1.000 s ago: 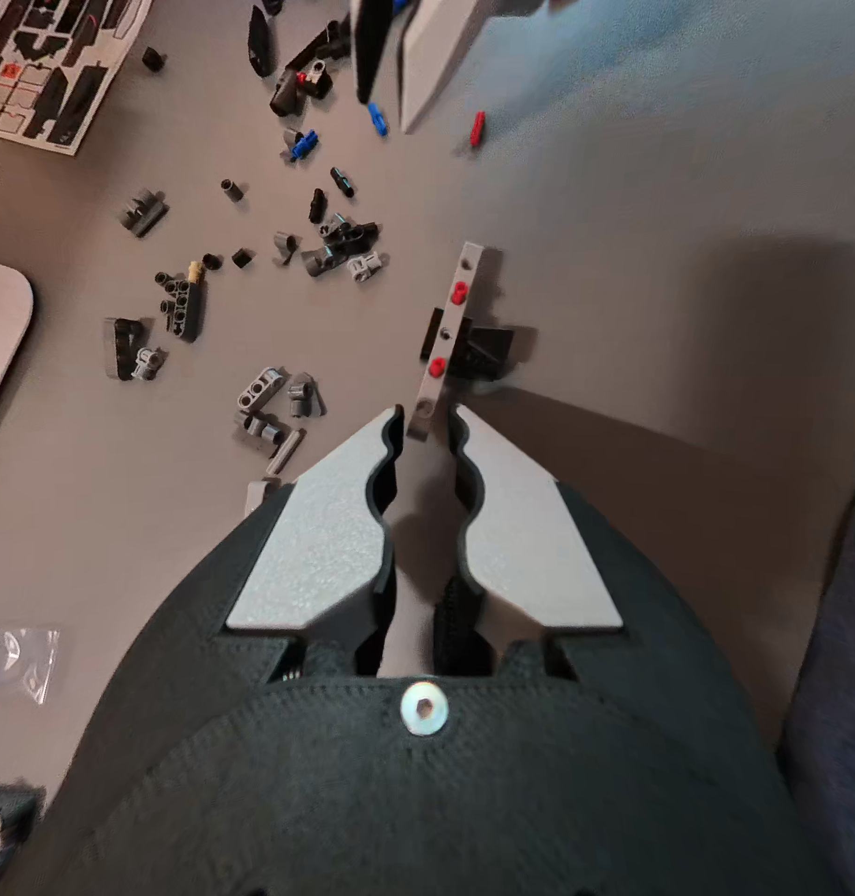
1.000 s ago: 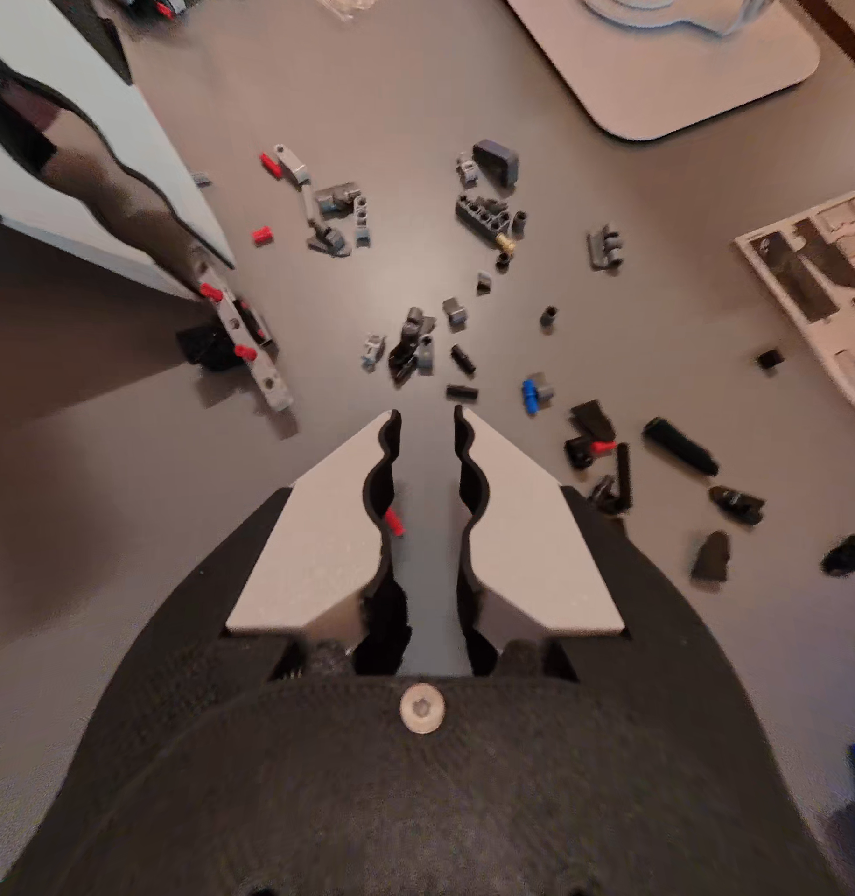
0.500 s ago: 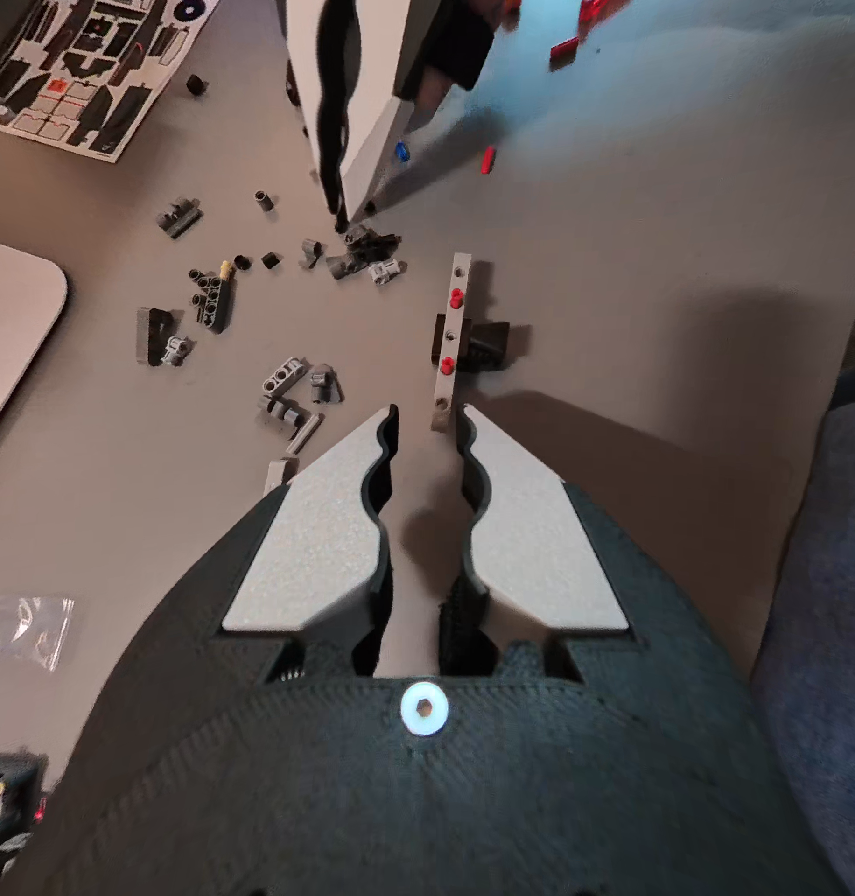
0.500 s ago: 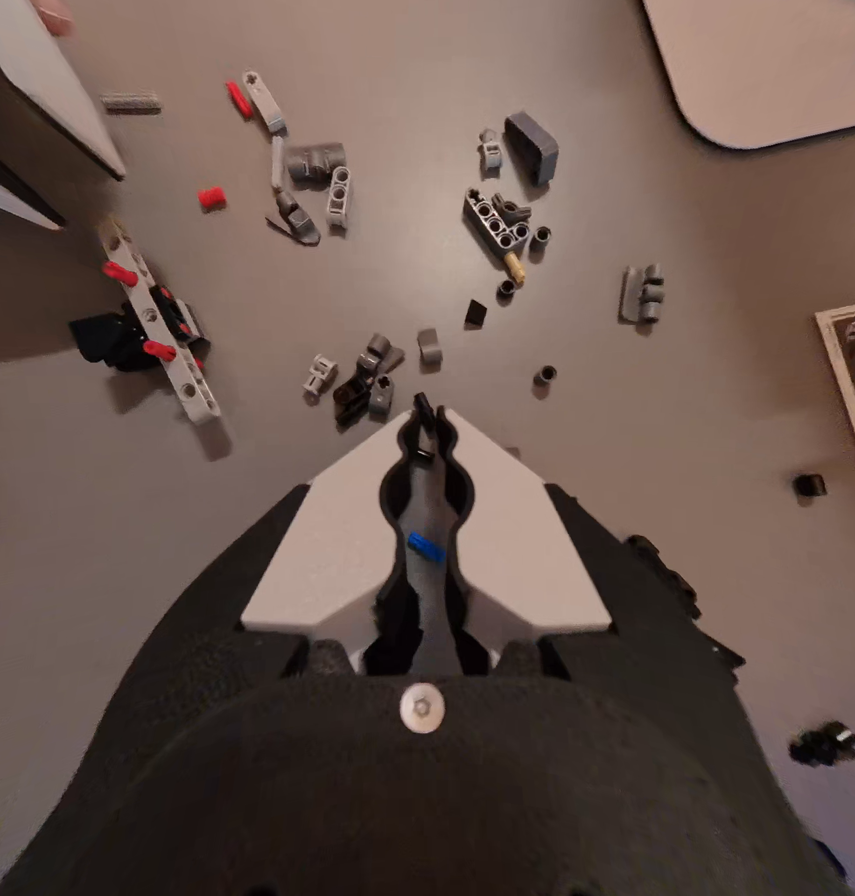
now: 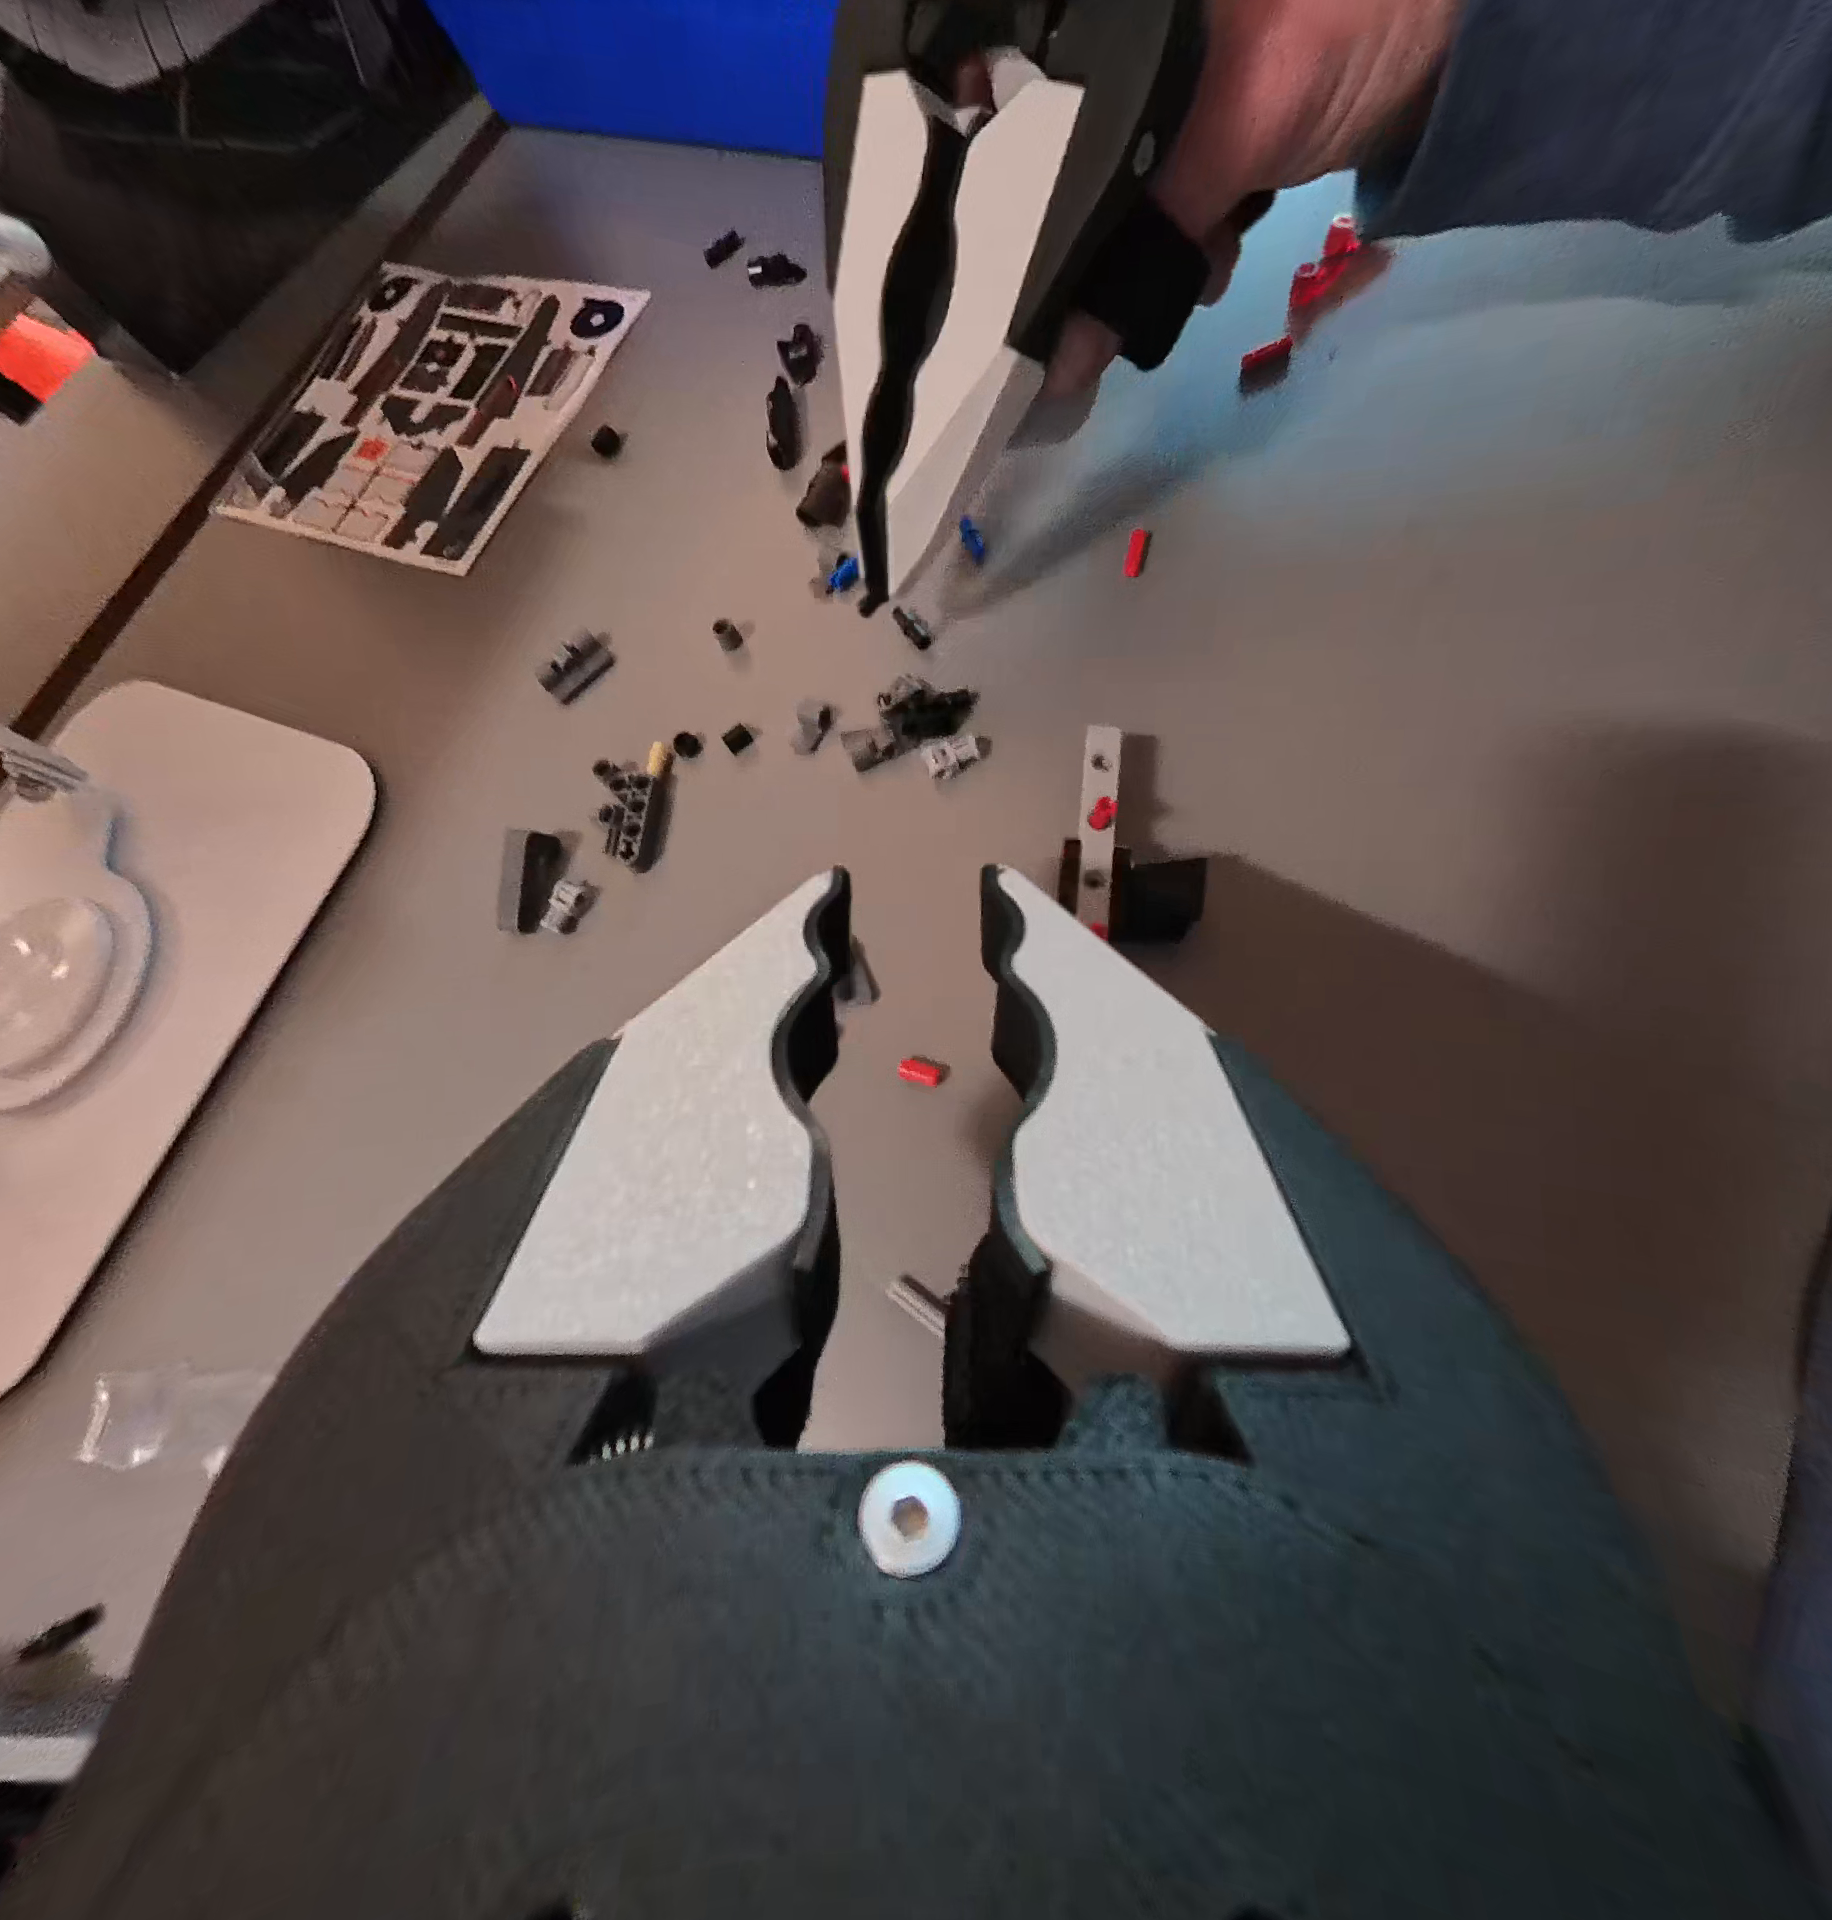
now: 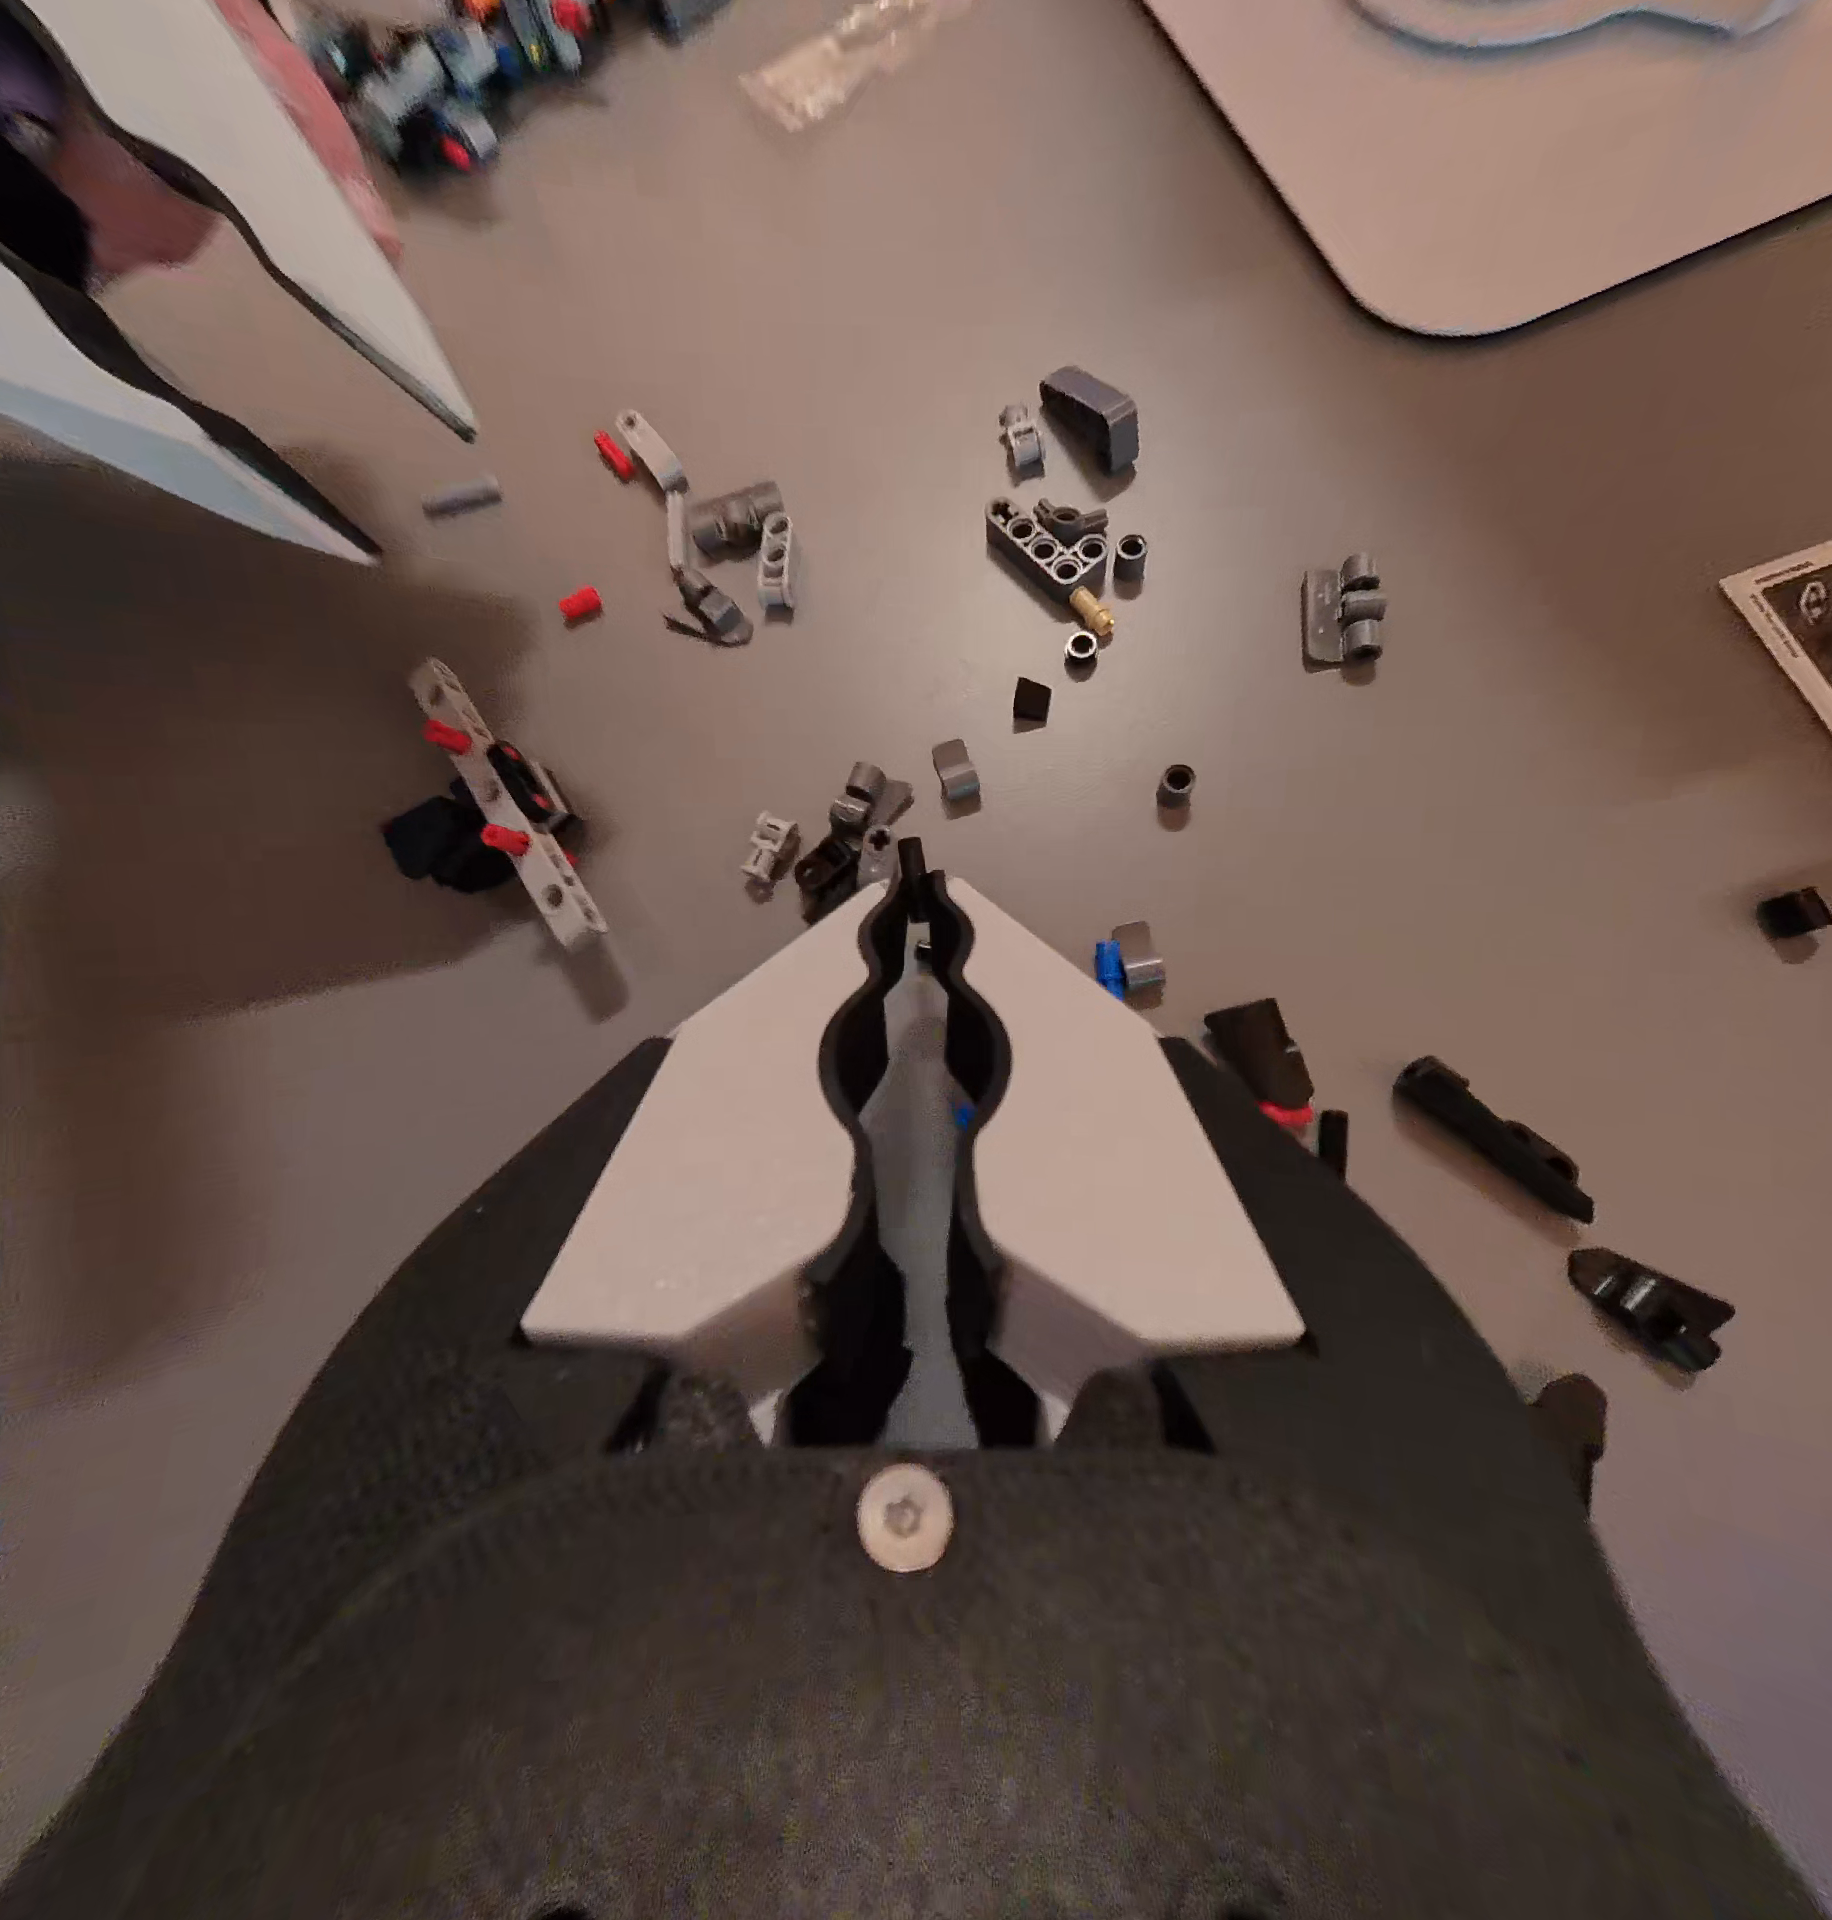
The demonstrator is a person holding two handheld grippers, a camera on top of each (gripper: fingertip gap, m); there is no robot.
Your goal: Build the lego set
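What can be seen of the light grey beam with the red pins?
The light grey beam is a long, narrow plastic Technic piece with a row of round holes. Two red pins stick out of one side, and black pieces are joined at its middle. It lies flat on the grey table, slanted in the right wrist view, untouched by either tool.

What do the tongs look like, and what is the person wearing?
Both tongs, left and right, have flat pale grey fingers with wavy black inner edges, on a dark textured body with one silver screw. The person's sleeve is blue.
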